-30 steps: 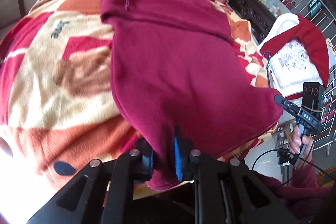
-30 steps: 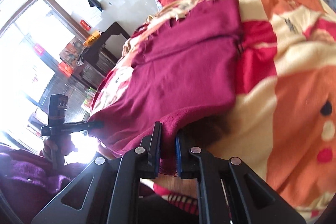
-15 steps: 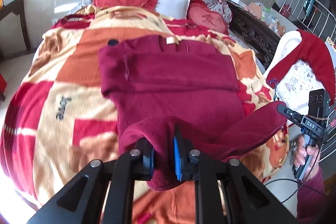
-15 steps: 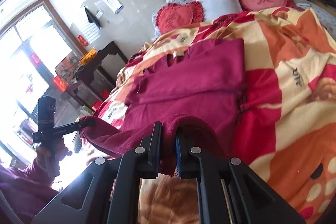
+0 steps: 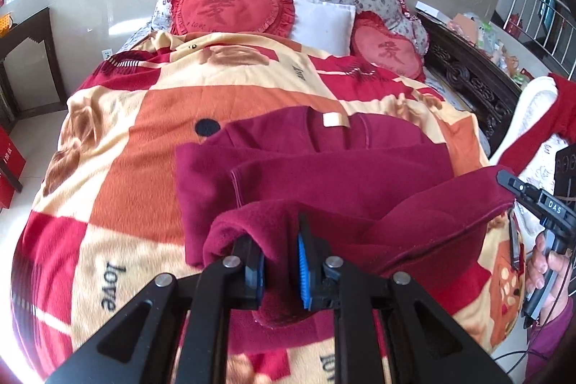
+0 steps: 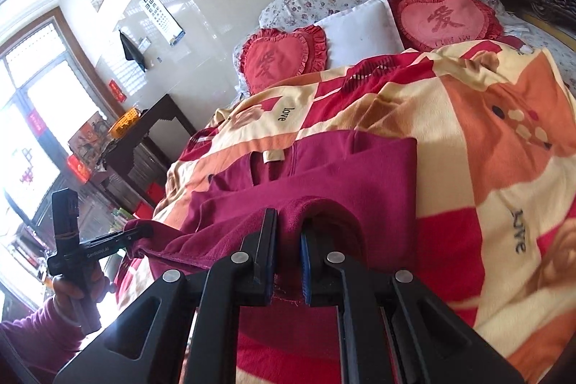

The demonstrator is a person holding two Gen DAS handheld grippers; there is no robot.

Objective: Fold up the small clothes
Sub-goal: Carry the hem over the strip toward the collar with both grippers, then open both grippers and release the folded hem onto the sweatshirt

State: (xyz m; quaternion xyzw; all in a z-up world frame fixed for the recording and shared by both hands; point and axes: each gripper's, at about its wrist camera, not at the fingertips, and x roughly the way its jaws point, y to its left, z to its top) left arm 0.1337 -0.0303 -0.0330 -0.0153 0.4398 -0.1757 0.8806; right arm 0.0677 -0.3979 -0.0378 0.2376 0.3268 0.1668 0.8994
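A dark red fleece top (image 5: 324, 168) lies on the patterned blanket (image 5: 144, 139), collar and cream label (image 5: 334, 120) at the far end, sleeves folded across it. My left gripper (image 5: 280, 261) is shut on the near left hem corner and holds it raised. My right gripper (image 6: 289, 258) is shut on the other hem corner of the top (image 6: 342, 175). The hem hangs stretched between the two, lifted over the body of the top. The right gripper also shows in the left wrist view (image 5: 511, 184). The left gripper shows in the right wrist view (image 6: 140, 234).
Two red heart cushions (image 5: 226, 6) (image 5: 388, 49) and a white pillow (image 5: 320, 24) lie at the bed's head. A dark carved bed frame (image 5: 468, 78) runs along the right. A red and white garment (image 5: 540, 117) hangs at right. A dark side table (image 6: 144, 139) stands left of the bed.
Both grippers have lifted the hem off the bed edge and carried it up and forward toward the collar. The lower half of the top now arches over its upper half.
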